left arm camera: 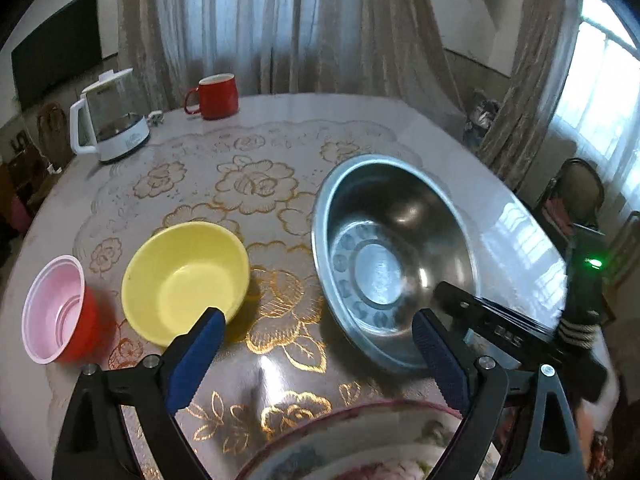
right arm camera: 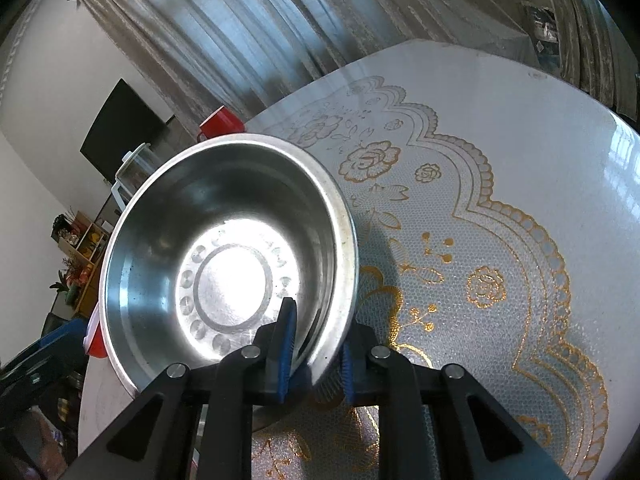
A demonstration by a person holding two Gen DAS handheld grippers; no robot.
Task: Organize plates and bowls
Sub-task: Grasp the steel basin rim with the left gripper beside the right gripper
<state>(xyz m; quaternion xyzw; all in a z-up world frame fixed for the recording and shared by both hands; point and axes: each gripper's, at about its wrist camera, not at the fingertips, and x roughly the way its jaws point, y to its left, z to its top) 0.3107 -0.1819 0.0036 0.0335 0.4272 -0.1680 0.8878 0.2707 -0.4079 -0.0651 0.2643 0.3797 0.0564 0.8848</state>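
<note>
Bowls on the table (left arm camera: 500, 216) — three: one steel bowl (left arm camera: 394, 256), one yellow bowl (left arm camera: 186, 280), and one flowered bowl (left arm camera: 360, 444) cut off at the near edge. One pink-lined red cup (left arm camera: 58, 312), one red mug (left arm camera: 214, 96), one glass kettle (left arm camera: 110, 116) — and two grippers, left (left arm camera: 316, 332) and right (right arm camera: 314, 344).
</note>
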